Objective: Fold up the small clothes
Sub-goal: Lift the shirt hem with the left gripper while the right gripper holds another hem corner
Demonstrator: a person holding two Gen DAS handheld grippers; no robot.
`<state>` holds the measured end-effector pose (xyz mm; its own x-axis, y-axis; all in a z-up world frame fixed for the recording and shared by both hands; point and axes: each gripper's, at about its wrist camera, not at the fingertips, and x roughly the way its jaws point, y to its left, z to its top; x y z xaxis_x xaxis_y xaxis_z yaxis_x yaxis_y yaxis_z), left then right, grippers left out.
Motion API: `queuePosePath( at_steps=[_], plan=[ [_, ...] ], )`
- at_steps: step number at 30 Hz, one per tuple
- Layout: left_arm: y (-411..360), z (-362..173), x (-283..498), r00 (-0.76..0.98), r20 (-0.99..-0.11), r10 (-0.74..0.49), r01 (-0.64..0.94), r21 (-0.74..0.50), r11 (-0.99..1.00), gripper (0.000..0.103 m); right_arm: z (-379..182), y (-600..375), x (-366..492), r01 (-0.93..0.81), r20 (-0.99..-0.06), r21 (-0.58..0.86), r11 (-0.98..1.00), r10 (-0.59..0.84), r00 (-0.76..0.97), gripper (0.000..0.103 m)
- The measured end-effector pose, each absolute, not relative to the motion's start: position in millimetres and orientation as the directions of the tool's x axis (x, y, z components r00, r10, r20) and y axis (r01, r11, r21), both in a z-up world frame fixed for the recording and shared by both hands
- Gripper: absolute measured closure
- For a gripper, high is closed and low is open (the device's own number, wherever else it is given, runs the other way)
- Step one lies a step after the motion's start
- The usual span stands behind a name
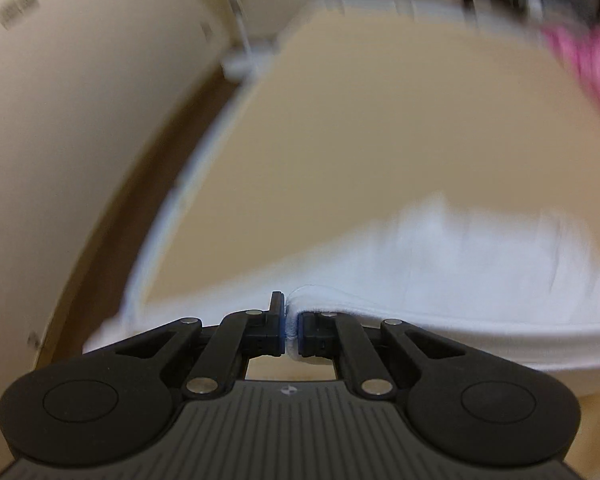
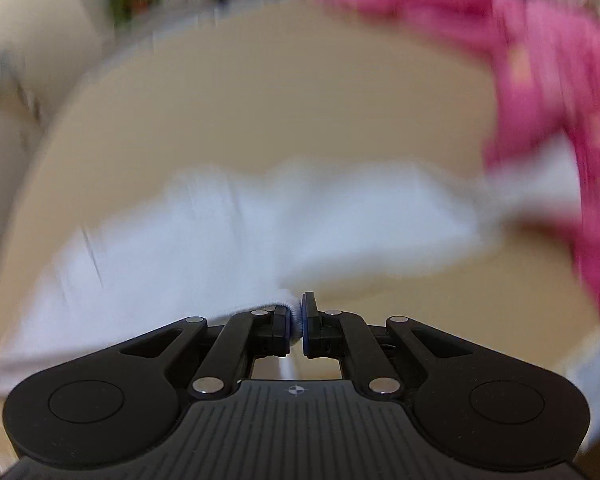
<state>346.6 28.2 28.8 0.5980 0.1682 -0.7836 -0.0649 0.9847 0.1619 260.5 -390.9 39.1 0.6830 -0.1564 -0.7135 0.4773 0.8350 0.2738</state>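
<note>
left tongs (image 1: pixel 291 330): pinching hem of white garment (image 1: pixel 460 264)
right tongs (image 2: pixel 299 326): pinching opposite hem corner
white garment (image 2: pixel 228 232): stretched between both tongs, hanging over tan surface (image 1: pixel 380 128)
pink garment (image 2: pixel 540 80): far right on surface (image 2: pixel 260 100), blurred

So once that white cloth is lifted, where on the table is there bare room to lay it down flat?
The widest bare stretch of the tan table lies beyond the white garment, reaching to the table's far and left edges. The far right is crowded by the pink clothing, which overlaps the white garment there.
</note>
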Motion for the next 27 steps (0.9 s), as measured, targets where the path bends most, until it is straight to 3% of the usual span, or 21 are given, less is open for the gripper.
queuePosePath(
  at_steps=[3, 5, 9, 13, 17, 22, 27],
  plan=[
    [32.1, 132.1, 357.3, 0.742, -0.662, 0.106, -0.112, 0.033, 0.993, 0.097, 160.4, -398.7, 273.5, 0.392, -0.503, 0.357, 0.848, -0.179, 0.845, 0.098],
    [41.0, 172.5, 352.4, 0.785, -0.615, 0.071, -0.108, -0.023, 0.994, 0.097, 200.7, -401.4, 261.8, 0.347, -0.420, 0.371, 0.862, -0.177, 0.890, 0.098],
    [54.1, 183.3, 322.6, 0.809, -0.588, 0.022, -0.069, -0.058, 0.996, 0.097, 203.8, -403.5, 214.9, 0.277, -0.350, 0.401, 0.873, -0.133, 0.927, 0.098],
    [48.5, 103.1, 293.3, 0.719, -0.692, 0.065, -0.029, 0.064, 0.998, 0.097, 133.0, -393.0, 176.5, 0.291, -0.452, 0.353, 0.889, -0.110, 0.885, 0.098],
    [50.8, -29.2, 256.3, 0.559, -0.813, 0.165, 0.020, 0.212, 0.977, 0.097, 21.0, -366.0, 138.6, 0.348, -0.630, 0.314, 0.883, -0.080, 0.772, 0.098],
    [72.5, -164.2, 198.2, 0.340, -0.912, 0.230, 0.062, 0.265, 0.962, 0.097, -110.9, -332.0, 78.0, 0.455, -0.819, 0.303, 0.837, -0.015, 0.573, 0.099],
    [78.3, -227.2, 132.5, 0.299, -0.919, 0.259, 0.106, 0.301, 0.948, 0.096, -164.6, -318.3, 33.9, 0.501, -0.856, 0.314, 0.806, 0.011, 0.517, 0.099]
  ],
)
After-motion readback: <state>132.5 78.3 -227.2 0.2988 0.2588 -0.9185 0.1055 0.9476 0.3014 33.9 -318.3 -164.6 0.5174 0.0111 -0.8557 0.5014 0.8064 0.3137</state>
